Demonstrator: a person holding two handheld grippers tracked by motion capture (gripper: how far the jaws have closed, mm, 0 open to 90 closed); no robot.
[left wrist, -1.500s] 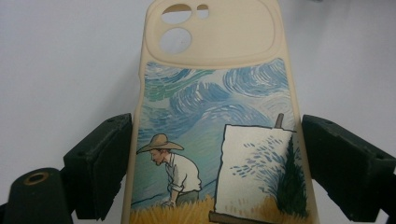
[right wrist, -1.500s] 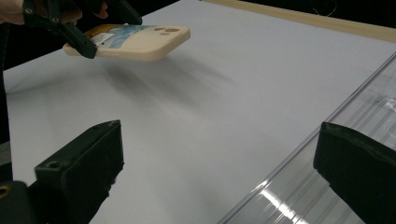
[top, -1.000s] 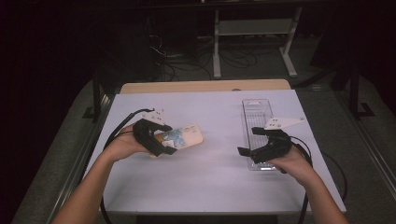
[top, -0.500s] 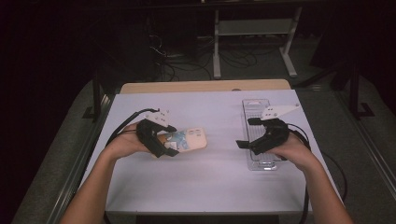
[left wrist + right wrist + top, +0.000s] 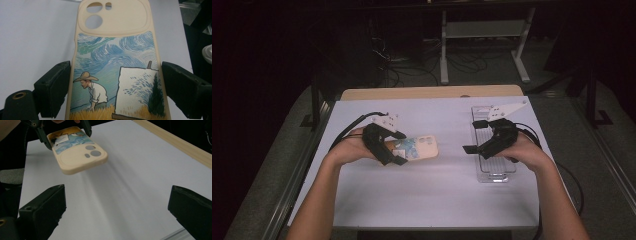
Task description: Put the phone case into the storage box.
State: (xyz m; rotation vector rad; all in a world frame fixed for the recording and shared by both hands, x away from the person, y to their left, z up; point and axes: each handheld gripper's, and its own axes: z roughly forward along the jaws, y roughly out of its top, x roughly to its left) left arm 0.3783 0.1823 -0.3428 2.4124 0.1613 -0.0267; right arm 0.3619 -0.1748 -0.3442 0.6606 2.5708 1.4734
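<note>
Phone case (image 5: 117, 62) clamped by its long edges in left tongs (image 5: 398, 148), seemingly raised off the bench (image 5: 437, 190), right tongs (image 5: 476, 136) released, empty, right of the case, over clear tray (image 5: 494, 170).

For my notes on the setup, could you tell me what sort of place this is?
Probably a lab or workshop recording station: a white-topped table in a dark room, loose cables on the floor behind it, and a metal equipment stand beyond.
</note>
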